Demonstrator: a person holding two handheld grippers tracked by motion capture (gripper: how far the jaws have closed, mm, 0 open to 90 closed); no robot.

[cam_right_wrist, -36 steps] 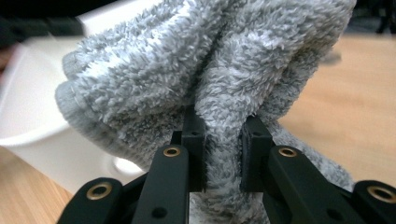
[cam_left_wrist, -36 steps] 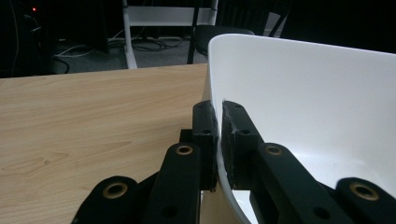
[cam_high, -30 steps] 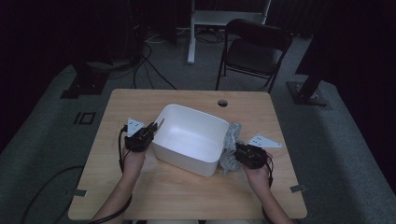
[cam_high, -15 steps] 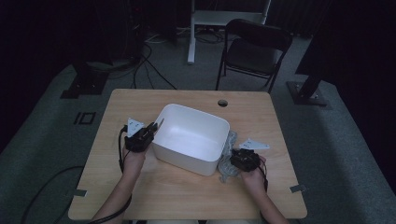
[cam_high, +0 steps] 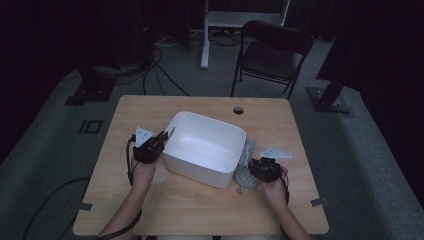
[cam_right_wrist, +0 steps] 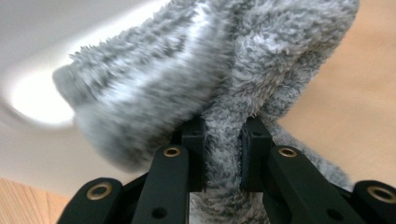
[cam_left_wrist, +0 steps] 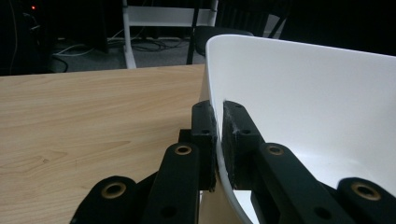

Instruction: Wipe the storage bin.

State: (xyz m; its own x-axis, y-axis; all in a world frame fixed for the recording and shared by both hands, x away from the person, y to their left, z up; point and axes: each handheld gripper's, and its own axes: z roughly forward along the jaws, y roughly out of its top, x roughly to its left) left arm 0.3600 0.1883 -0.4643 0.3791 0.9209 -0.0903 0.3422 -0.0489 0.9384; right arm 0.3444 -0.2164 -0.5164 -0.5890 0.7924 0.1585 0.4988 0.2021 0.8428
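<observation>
A white plastic bin [cam_high: 206, 147] stands in the middle of the wooden table [cam_high: 150, 107]. My left gripper [cam_high: 161, 141] is shut on the bin's left wall [cam_left_wrist: 219, 121]; one jaw is outside it and one inside. A fluffy grey cloth [cam_high: 245, 167] lies bunched against the bin's right side, on the table. My right gripper [cam_high: 252, 170] is shut on the grey cloth [cam_right_wrist: 224, 93], and its pads pinch a fold of the pile. Behind the cloth in the right gripper view is the bin's white wall [cam_right_wrist: 42, 32].
A black folding chair [cam_high: 272, 52] stands beyond the table's far edge. A white desk frame [cam_high: 240, 20] and floor cables [cam_high: 160, 55] lie farther back. A round cable hole [cam_high: 238, 110] sits near the table's far edge. Bare tabletop stretches in front of the bin.
My right gripper has come down and toward the table's near edge with the grey cloth in it. The left gripper and the bin have stayed put.
</observation>
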